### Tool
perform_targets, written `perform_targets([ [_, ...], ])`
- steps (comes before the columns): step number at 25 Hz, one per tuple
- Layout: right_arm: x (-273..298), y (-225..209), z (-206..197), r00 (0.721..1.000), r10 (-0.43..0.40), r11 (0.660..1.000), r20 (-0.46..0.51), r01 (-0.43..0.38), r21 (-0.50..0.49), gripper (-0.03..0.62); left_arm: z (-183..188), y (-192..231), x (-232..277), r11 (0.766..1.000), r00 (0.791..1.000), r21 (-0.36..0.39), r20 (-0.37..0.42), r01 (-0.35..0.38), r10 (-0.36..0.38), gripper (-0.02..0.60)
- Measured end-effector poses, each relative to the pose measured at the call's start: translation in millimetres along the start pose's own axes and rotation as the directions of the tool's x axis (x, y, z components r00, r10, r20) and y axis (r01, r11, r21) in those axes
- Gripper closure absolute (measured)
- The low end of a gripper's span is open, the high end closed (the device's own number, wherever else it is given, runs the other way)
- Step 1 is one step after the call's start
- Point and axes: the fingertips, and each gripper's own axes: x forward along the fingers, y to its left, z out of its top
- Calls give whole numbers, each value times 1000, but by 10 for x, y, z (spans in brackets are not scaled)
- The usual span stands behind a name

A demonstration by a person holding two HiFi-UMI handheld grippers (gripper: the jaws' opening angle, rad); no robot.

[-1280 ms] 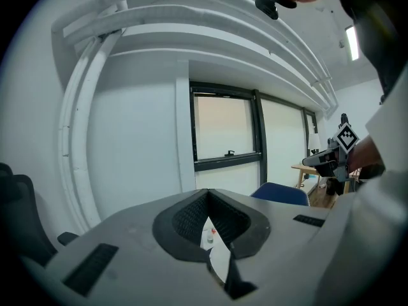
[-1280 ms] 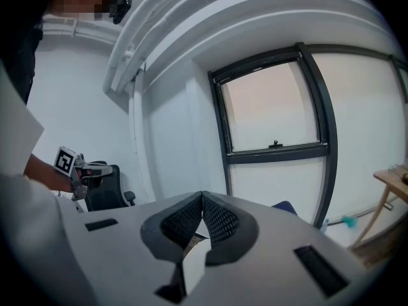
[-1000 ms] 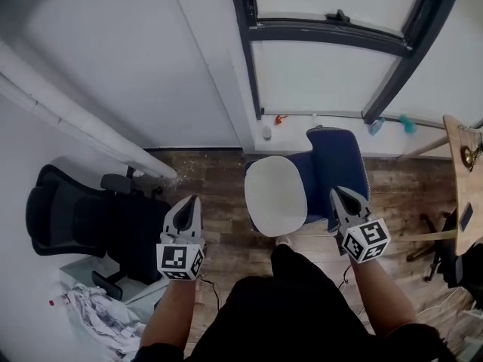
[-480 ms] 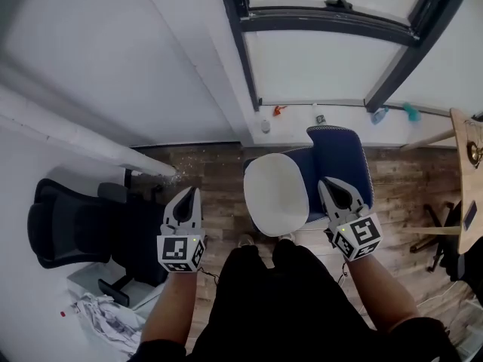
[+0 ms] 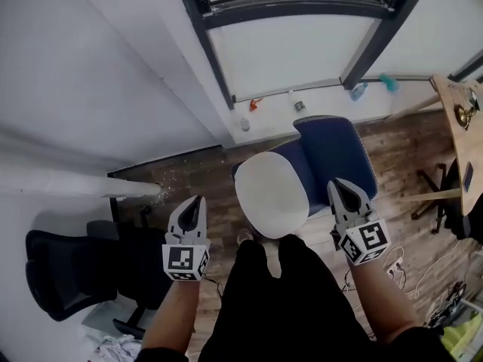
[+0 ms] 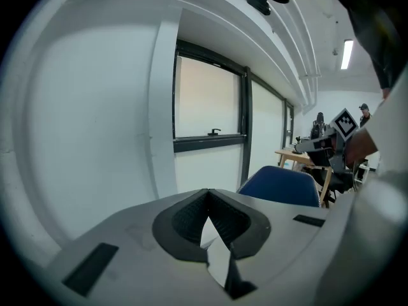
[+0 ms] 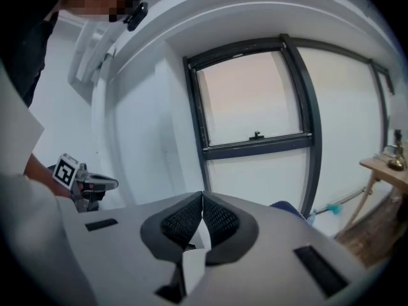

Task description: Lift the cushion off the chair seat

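A round white cushion (image 5: pixel 272 194) lies on the seat of a blue chair (image 5: pixel 336 153) in the head view, just ahead of the person's legs. My left gripper (image 5: pixel 195 202) hovers left of the cushion, over the wooden floor, shut and empty. My right gripper (image 5: pixel 341 187) hangs over the chair's right side, beside the cushion's right edge, also shut with nothing in it. In the left gripper view the jaws (image 6: pixel 207 193) meet at the tips and the blue chair (image 6: pixel 280 185) shows behind them. In the right gripper view the jaws (image 7: pixel 203 197) are pressed together too.
A black office chair (image 5: pixel 75 270) stands at the lower left. A white wall with a dark-framed window (image 5: pixel 294 6) rises behind the blue chair. A wooden table (image 5: pixel 460 134) is at the right edge, and cables (image 5: pixel 392 270) lie on the floor near my right arm.
Both grippers have come forward and lower, nearer the chair and cushion, the left one more. The head view has swung so the chair sits more centrally. Both stay shut.
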Motion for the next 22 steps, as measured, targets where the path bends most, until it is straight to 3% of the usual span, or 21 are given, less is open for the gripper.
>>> perform_targets([
  [7, 121, -88, -362, 994, -96, 994, -55, 99, 55, 583, -593, 120, 398, 995, 993, -18, -57, 101, -102, 577],
  [13, 361, -151, -816, 990, -119, 984, -81, 128, 122, 583, -1223, -132, 489, 983, 977, -52, -112, 177, -182, 577],
  [22, 548, -243, -1854, 978, -89, 990, -189, 108, 93, 583, -1975, -256, 737, 984, 976, -82, -142, 155, -165, 575],
])
